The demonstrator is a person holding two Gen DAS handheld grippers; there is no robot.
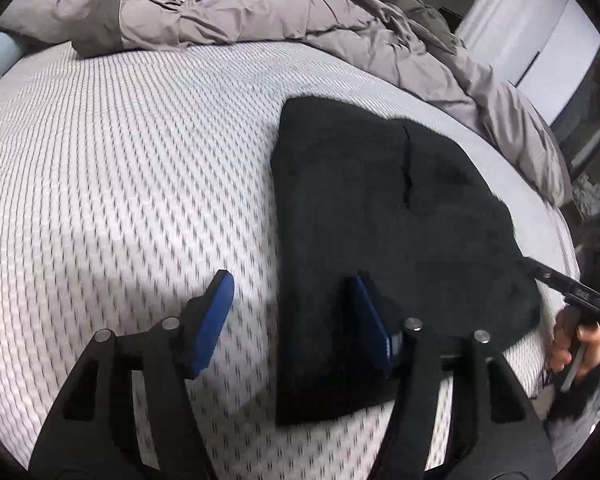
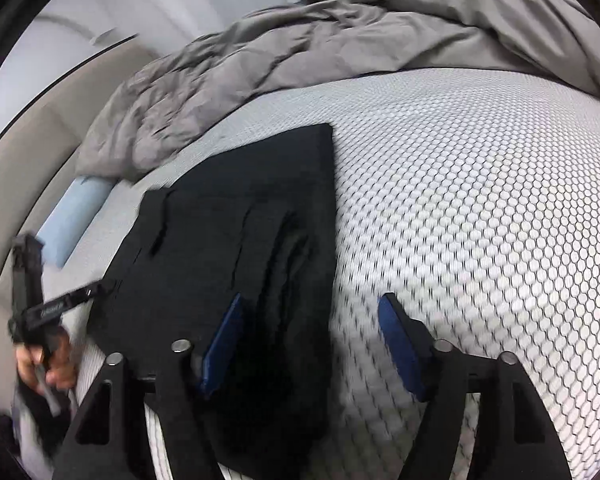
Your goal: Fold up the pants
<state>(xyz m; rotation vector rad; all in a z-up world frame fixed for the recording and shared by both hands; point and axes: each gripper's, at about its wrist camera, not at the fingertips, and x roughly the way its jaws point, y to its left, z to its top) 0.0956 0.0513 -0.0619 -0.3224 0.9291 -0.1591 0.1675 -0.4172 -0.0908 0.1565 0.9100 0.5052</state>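
The black pants lie folded into a compact rectangle on the patterned white mattress. My left gripper is open and empty above the folded pants' near left edge, its blue pads wide apart. In the right wrist view the same pants lie flat. My right gripper is open and empty over their near right edge. The right gripper's body and the holding hand show in the left wrist view. The left gripper's body shows in the right wrist view.
A crumpled grey duvet is heaped along the far side of the bed, also in the right wrist view. A light blue pillow lies at the mattress edge. White furniture stands beyond the bed.
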